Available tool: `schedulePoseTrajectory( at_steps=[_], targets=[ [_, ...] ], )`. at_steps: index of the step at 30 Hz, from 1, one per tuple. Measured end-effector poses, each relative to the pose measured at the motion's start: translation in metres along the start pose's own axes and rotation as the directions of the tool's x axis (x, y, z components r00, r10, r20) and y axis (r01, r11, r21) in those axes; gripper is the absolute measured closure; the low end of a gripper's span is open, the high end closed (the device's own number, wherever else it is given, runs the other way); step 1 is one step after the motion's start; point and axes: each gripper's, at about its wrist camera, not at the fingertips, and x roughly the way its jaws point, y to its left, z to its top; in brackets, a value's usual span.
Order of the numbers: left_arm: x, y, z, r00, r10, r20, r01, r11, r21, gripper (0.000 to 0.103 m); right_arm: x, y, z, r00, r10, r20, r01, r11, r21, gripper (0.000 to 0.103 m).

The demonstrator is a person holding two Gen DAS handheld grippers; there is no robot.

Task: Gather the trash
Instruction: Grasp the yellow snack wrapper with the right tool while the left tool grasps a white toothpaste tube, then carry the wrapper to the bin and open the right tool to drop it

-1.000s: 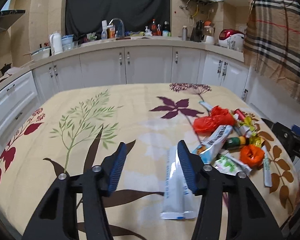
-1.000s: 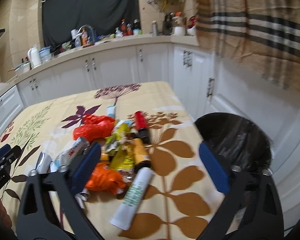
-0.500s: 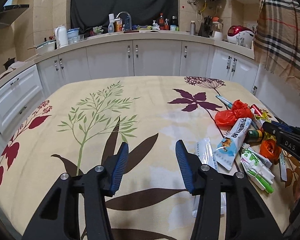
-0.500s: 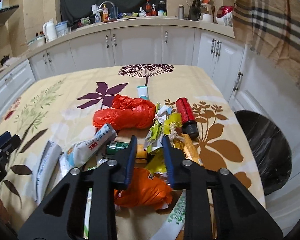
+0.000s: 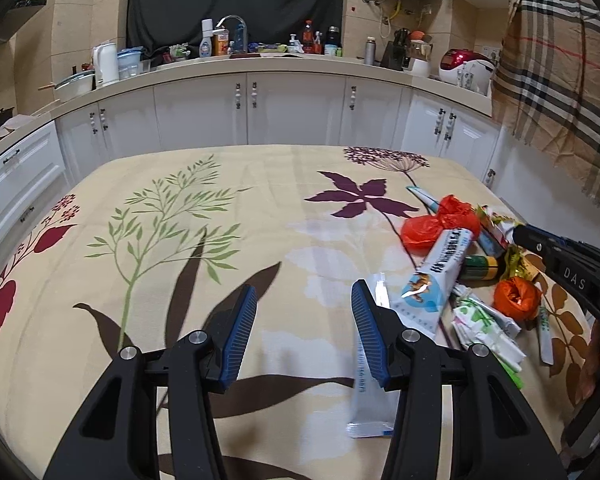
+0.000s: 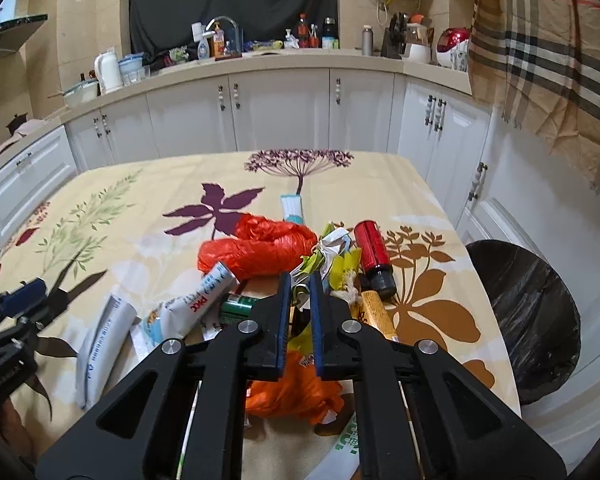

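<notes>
Trash [image 6: 300,264] lies heaped at 3 o'clock on the floral-clothed counter [image 5: 180,216] in the left wrist view, and at centre in the right wrist view. The heap includes a crumpled red plastic bag [image 6: 260,246], a red cylindrical bottle [image 6: 374,258] at 1 o'clock of the right tongs [image 6: 301,280], a white toothpaste tube [image 6: 188,306] at 9 o'clock of them, a flat silver-white tube [image 5: 374,364] lying partly under the right finger of the left tongs [image 5: 303,304], and a balled orange bag [image 6: 296,390] beneath the right tongs. The right tongs have just been closing; their blue pads now stand close together, pinching a crinkled green-and-silver wrapper [image 6: 302,282] at the tips. The left tongs stand apart over bare cloth, with nothing between the pads. A black-lined bin [image 6: 528,320] sits off the counter's edge at 3 o'clock in the right wrist view. A plaid cloth [image 6: 548,52] hangs at 2 o'clock.
</notes>
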Motion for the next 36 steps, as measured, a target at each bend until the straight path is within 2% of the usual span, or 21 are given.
schedulePoseTrajectory(
  at_steps=[8,14,16,18,20,27,31,36],
  targets=[
    [0.002,-0.022,-0.003,0.999,-0.039,-0.018,0.040,0.999,0.026,0.053,-0.018,-0.005,0.001,0.998,0.013,0.061,-0.013,1.000,0.002,0.094],
    [0.009,-0.038,-0.012,0.996,-0.063,-0.060,0.065,0.997,0.042,0.054,-0.030,-0.017,-0.001,0.996,0.006,0.084,-0.008,1.000,0.020,0.094],
    [0.011,-0.042,-0.014,0.996,-0.063,-0.068,0.066,0.997,0.049,0.057,-0.033,-0.023,-0.003,0.996,-0.001,0.087,-0.002,1.000,0.029,0.094],
    [0.014,-0.044,-0.018,0.994,-0.069,-0.084,0.074,0.996,0.053,0.070,-0.036,-0.031,-0.006,0.996,-0.007,0.088,0.004,0.999,0.043,0.094],
    [0.016,-0.043,-0.021,0.992,-0.087,-0.090,0.091,0.995,0.039,0.074,-0.038,-0.038,-0.008,0.996,-0.018,0.089,0.013,0.998,0.056,0.094],
    [0.001,-0.041,-0.018,0.995,-0.089,-0.040,0.090,0.996,0.024,0.087,-0.045,-0.061,-0.015,0.994,-0.050,0.097,0.041,0.995,0.093,0.094],
    [-0.017,-0.049,-0.005,0.995,-0.100,0.026,0.098,0.994,0.040,0.088,-0.051,-0.077,-0.017,0.991,-0.079,0.108,0.067,0.991,0.116,0.094],
    [-0.026,-0.077,0.016,0.983,-0.169,0.076,0.162,0.982,0.097,0.088,-0.054,-0.107,-0.018,0.984,-0.136,0.112,0.119,0.982,0.150,0.094]
  ],
)
